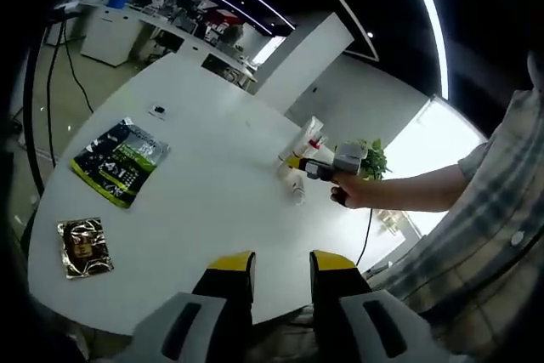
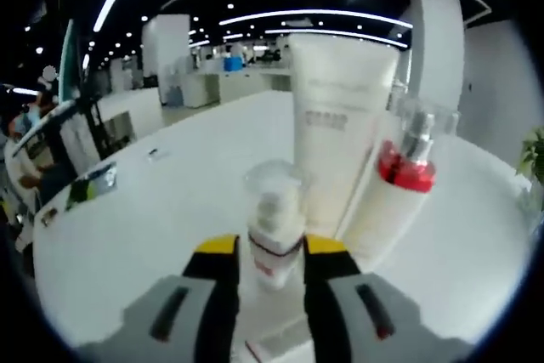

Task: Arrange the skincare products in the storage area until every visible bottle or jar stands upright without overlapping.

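Note:
In the right gripper view a small white pump bottle [image 2: 274, 218] with a clear cap sits between my right gripper's [image 2: 272, 251] yellow-tipped jaws, which press against its sides. Just behind it a tall white tube [image 2: 340, 125] stands upright. A white bottle [image 2: 398, 180] with a red collar and clear cap leans beside the tube on the right. In the left gripper view, a person's hand holds the right gripper [image 1: 299, 164] at this cluster of products [image 1: 306, 138] on the far side of the white table [image 1: 212, 201]. My left gripper [image 1: 282, 268] hovers open over the table's near edge, holding nothing.
A green pouch [image 1: 119, 161] and a gold packet [image 1: 83, 246] lie on the table's left part, with a small dark item [image 1: 158, 110] farther back. The person's arm and plaid shirt [image 1: 476, 235] are at the right. A potted plant [image 1: 371, 159] stands behind the products.

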{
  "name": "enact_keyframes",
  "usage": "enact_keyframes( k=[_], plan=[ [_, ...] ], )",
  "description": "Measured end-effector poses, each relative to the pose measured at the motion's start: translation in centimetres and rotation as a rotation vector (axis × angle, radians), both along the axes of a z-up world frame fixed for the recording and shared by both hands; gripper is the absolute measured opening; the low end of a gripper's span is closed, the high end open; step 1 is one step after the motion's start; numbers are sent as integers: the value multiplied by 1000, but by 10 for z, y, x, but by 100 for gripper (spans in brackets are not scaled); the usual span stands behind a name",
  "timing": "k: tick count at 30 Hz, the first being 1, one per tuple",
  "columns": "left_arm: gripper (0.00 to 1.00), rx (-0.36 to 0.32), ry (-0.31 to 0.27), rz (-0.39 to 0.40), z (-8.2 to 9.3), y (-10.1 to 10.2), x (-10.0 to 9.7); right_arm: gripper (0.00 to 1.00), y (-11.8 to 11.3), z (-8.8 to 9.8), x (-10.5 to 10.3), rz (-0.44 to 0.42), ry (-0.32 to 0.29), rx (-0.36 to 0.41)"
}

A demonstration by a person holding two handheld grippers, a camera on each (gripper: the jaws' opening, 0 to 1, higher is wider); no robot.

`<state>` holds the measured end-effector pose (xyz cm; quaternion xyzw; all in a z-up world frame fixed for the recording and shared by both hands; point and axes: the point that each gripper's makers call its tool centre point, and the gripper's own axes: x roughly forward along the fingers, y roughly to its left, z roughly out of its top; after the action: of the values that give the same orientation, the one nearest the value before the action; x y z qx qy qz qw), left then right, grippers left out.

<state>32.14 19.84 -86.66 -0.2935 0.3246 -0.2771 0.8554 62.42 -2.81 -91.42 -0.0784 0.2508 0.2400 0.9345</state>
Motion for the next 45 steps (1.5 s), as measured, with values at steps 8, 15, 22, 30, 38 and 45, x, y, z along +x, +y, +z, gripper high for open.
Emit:
enact_keyframes(
  k=[8, 15, 22, 30, 38, 45],
  plan=[
    [26, 0, 4, 9, 0, -2, -1, 22, -12, 1, 1, -14, -1, -6],
    [26, 11, 5, 1, 0, -7, 0, 22, -22, 0, 8, -22, -5, -5],
    [26, 18, 14, 2, 0, -9, -1, 22, -20, 0, 12, -7, -10, 7],
    [26, 25, 16, 3, -1, -11, 1, 22, -17, -1, 15, 10, -7, 13],
    [26, 18, 18, 5, -2, -13, 3, 24, -20, -8, 5, -24, 46, 24],
    [26, 13, 25, 1, -4, -13, 3, 22, -17, -8, 1, -22, 64, 16]
  ],
)
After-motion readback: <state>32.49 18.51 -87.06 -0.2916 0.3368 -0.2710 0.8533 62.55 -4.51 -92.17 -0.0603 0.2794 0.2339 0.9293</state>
